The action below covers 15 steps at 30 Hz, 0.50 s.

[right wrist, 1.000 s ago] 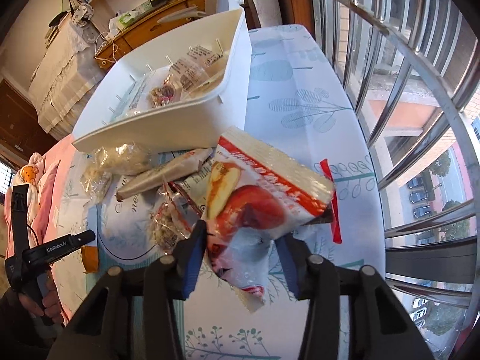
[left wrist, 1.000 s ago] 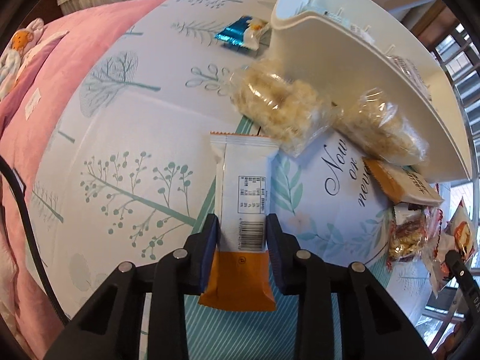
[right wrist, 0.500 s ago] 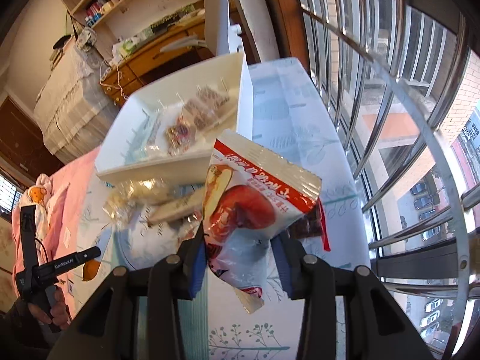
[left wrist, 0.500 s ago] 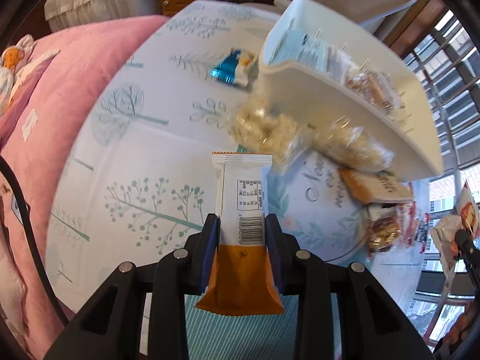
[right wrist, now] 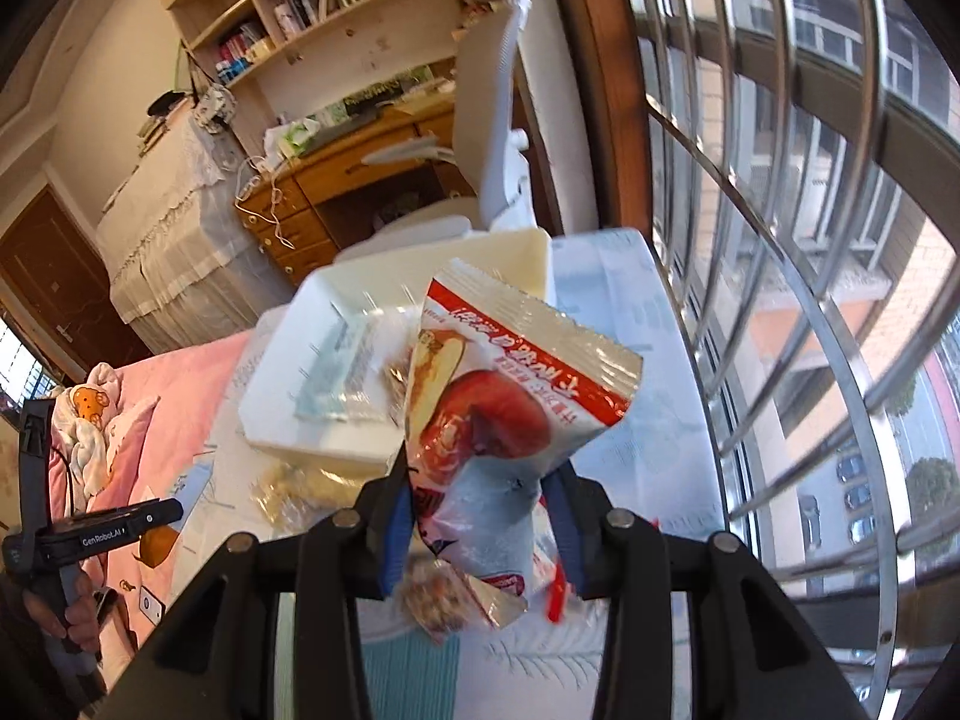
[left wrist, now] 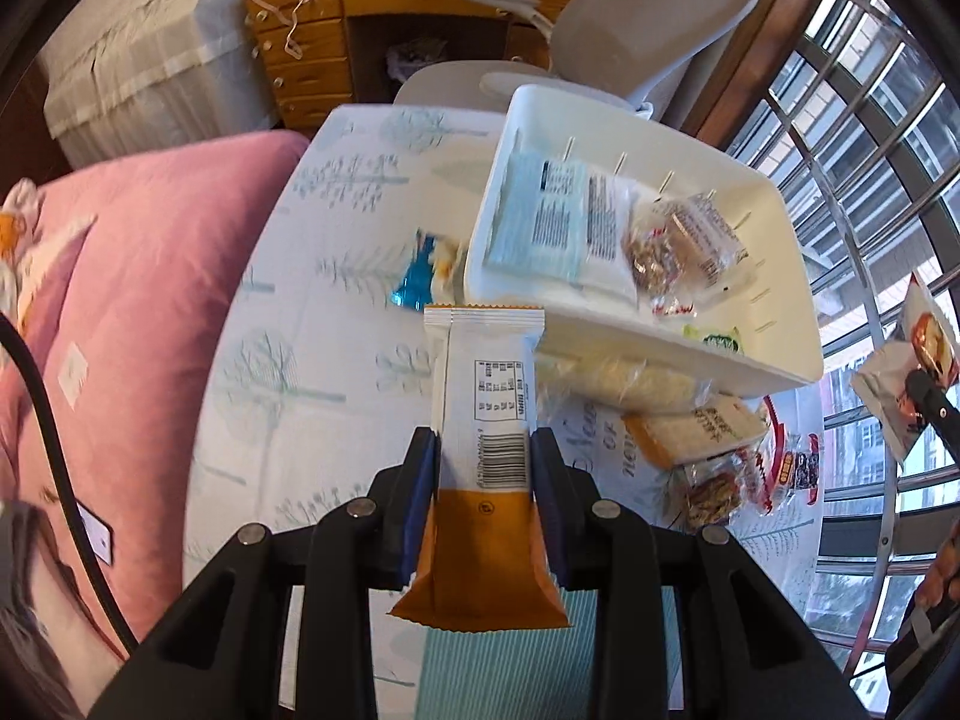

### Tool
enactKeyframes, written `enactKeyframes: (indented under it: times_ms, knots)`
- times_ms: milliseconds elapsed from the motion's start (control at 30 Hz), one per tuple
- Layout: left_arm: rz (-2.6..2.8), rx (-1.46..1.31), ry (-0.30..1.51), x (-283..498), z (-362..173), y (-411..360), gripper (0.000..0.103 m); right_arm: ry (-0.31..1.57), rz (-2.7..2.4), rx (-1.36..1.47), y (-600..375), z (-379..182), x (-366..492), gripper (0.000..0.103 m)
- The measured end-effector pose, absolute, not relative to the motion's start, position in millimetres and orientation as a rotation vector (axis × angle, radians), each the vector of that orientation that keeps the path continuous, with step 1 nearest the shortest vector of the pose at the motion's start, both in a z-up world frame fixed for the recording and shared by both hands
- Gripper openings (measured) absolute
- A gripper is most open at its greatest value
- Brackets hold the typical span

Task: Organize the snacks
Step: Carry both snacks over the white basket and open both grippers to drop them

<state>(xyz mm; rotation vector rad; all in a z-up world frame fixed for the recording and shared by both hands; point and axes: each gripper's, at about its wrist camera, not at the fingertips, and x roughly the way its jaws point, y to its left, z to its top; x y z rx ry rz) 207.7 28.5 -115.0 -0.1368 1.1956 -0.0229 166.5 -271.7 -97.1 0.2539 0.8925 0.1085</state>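
Note:
My left gripper is shut on a white and orange snack bar, held above the table in front of the white bin. The bin holds several snack packets. My right gripper is shut on a red and white snack bag, held up high in front of the same bin. The right gripper and its bag also show at the right edge of the left wrist view. The left gripper shows at the lower left of the right wrist view.
Loose snacks lie on the tree-print tablecloth beside the bin: a blue packet, clear puffed-snack bags, an orange packet, nut packs. A pink bed lies left. Window bars stand right. A chair stands behind.
Both grippers have risen and tilted back with their snacks still held. The bin's inside now shows in both views, and the table looks farther away.

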Motion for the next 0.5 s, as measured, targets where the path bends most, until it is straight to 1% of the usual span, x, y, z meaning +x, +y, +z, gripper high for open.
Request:
enactKeyframes:
  times_ms: [267,500]
  knots:
    - [-0.092,-0.065,1.141,250,-80,17,0.031,0.847,0.142,0.274,-260,-84,194,0.04]
    - [-0.164,-0.036,1.115,291,-71,-2,0.031,0.853,0.148,0.289,-246,-87,217,0.04]
